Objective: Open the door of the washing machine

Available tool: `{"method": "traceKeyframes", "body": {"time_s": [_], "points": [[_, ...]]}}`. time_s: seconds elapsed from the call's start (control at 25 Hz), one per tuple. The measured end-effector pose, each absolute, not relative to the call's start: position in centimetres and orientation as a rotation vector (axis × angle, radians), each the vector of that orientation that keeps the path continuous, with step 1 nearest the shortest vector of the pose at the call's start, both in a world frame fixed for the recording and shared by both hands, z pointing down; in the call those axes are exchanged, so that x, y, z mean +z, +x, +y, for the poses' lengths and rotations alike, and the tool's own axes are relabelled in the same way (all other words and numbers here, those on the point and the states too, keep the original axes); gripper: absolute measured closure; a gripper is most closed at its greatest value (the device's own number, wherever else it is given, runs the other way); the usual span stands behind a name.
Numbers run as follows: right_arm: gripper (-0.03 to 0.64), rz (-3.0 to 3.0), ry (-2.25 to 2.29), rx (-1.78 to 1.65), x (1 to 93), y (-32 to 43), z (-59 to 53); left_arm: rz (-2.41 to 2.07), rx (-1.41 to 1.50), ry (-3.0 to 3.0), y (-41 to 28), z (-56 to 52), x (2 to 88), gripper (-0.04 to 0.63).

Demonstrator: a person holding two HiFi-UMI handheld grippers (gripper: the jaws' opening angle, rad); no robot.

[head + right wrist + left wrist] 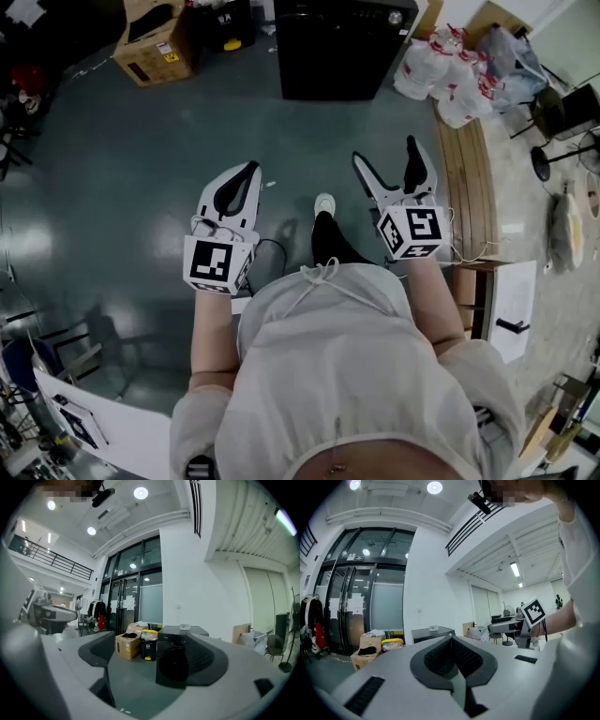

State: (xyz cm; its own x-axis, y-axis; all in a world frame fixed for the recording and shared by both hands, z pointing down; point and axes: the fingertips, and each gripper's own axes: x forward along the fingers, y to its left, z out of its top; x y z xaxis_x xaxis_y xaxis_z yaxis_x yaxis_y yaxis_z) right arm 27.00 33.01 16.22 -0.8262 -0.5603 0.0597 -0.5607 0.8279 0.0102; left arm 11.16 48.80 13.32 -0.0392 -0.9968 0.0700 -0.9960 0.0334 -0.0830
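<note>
The black washing machine [342, 47] stands on the floor well ahead of me, its round dark door [172, 666] shut and facing me. My right gripper [386, 157] is open, its two jaws spread wide with nothing between them, and in the right gripper view the machine shows through that gap, still some distance off. My left gripper [251, 171] is shut and empty, its tips [451, 638] meeting in the left gripper view. Both point level toward the machine, and neither touches it.
A cardboard box [155, 42] and a yellow-lidded black bin [230, 33] stand left of the machine. White plastic bags [450, 75] lie to its right, beside a long wooden bench [469, 178]. Grey floor [122, 169] lies between me and the machine.
</note>
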Motion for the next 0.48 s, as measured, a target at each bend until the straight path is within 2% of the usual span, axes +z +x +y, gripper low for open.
{"method": "traceKeyframes", "body": {"time_s": [0.48], "points": [[0.156, -2.92, 0.806, 0.16, 19.0, 15.5, 16.2, 2.388, -0.192, -2.068, 0.4, 34.5, 13.6, 0.574]]}}
